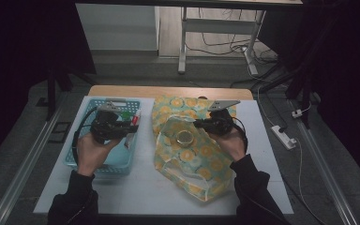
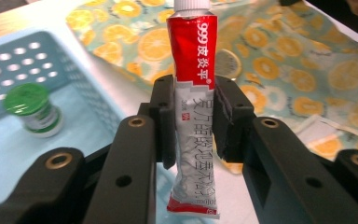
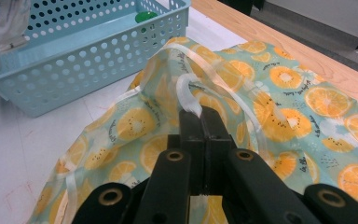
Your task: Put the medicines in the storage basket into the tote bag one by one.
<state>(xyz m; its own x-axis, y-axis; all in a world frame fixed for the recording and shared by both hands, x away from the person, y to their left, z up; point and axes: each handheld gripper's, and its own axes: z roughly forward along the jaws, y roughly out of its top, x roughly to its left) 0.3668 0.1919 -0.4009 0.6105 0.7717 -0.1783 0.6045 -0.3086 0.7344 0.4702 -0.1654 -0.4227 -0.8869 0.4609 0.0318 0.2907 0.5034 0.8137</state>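
Note:
My left gripper (image 2: 193,105) is shut on a red and white ointment tube (image 2: 191,42), which hangs upright with its white cap on top. In the high view that gripper (image 1: 127,127) holds the tube (image 1: 131,139) over the right side of the light blue basket (image 1: 98,164). My right gripper (image 3: 200,116) is shut on the clear plastic strip (image 3: 189,98) at the mouth of an orange-slice print bag (image 3: 307,102). In the high view this gripper (image 1: 199,124) lifts the bag's (image 1: 201,173) upper edge, and a round object (image 1: 185,137) shows inside it.
A small bottle with a green cap (image 2: 32,109) stands in the basket (image 2: 23,60). The bag lies spread over the white table (image 1: 136,187) to the right of the basket. A wooden strip (image 1: 168,91) runs along the far edge. Cables and a power strip (image 1: 283,137) lie on the floor.

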